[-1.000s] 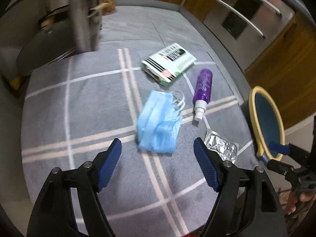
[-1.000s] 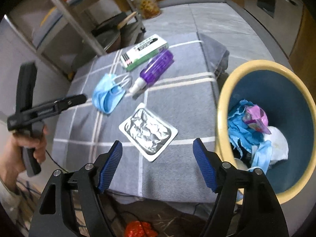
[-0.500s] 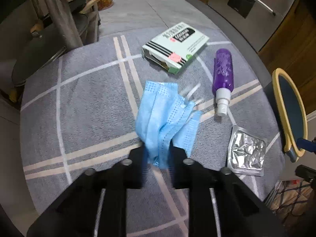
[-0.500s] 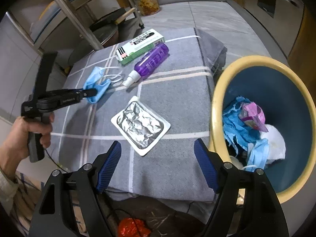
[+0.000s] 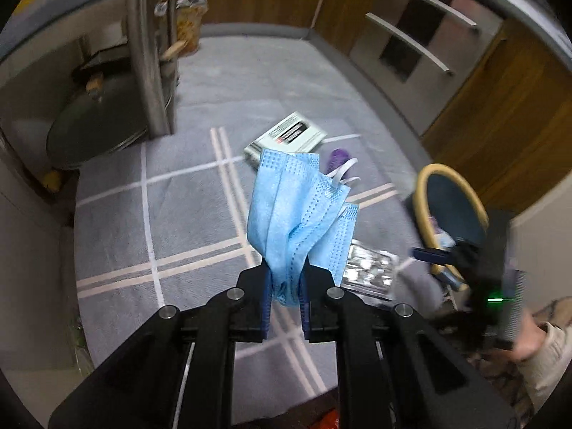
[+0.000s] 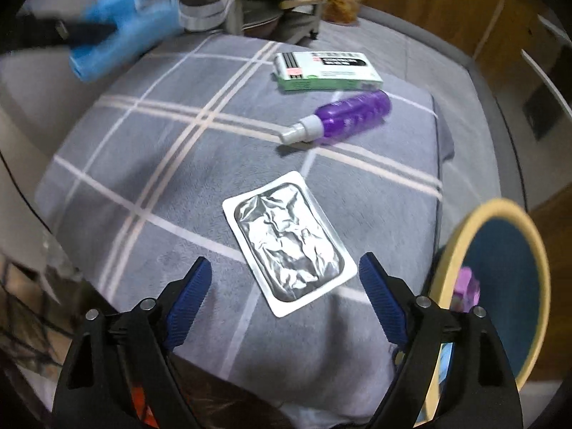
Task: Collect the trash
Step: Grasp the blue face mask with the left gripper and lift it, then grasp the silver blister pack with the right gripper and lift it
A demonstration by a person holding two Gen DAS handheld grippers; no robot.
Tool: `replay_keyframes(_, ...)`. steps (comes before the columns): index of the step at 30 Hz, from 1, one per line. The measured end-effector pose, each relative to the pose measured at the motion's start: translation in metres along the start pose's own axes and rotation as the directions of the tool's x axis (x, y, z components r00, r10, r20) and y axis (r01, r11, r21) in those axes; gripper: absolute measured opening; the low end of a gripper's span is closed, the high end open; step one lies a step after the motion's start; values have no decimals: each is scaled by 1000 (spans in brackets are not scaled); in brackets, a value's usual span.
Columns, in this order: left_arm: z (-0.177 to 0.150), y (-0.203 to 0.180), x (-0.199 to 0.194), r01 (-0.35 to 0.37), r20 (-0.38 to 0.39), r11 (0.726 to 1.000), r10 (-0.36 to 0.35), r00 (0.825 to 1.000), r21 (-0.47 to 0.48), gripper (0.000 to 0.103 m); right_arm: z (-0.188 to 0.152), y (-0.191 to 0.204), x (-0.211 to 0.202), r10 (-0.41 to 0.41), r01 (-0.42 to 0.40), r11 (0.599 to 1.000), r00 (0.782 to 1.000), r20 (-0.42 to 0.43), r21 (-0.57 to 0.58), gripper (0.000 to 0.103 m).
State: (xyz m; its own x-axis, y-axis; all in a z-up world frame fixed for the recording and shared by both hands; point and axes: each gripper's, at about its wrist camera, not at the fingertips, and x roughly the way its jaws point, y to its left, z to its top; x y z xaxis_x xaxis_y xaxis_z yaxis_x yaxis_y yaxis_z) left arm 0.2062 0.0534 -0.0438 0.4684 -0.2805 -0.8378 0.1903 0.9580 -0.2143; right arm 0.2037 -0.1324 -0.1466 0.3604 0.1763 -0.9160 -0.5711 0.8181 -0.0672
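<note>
My left gripper [image 5: 285, 293] is shut on a blue face mask [image 5: 296, 211] and holds it up above the grey checked cloth [image 5: 171, 214]. The mask also shows blurred at the top left of the right wrist view [image 6: 121, 21]. My right gripper [image 6: 286, 293] is open and empty, just in front of a silver foil blister pack [image 6: 287, 236] lying on the cloth. The blue bin with a yellow rim [image 6: 500, 279] stands to the right and holds trash. In the left wrist view the bin [image 5: 450, 200] is beyond the cloth's right edge.
A green and white box [image 6: 325, 71] and a purple spray bottle [image 6: 343, 116] lie at the far side of the cloth. A metal rack leg [image 5: 146, 53] and pan lid [image 5: 93, 132] stand at the left. Wooden cabinets are behind.
My left gripper closed on the mask and lifted it off the cloth. My right gripper moved left, from beside the bin to over the foil pack.
</note>
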Motion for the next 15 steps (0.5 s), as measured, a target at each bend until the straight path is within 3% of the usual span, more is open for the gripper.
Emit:
replay_keyframes(6, -6, 2, -22, 65, 44, 998, -64, 997, -25, 12, 5, 7, 17, -21, 20, 998, 999, -25, -52, 88)
replay_keyframes(15, -5, 16, -16, 78, 43, 994, -75, 996, -71, 12, 10, 7, 37, -30, 26, 997, 998, -57, -67, 88)
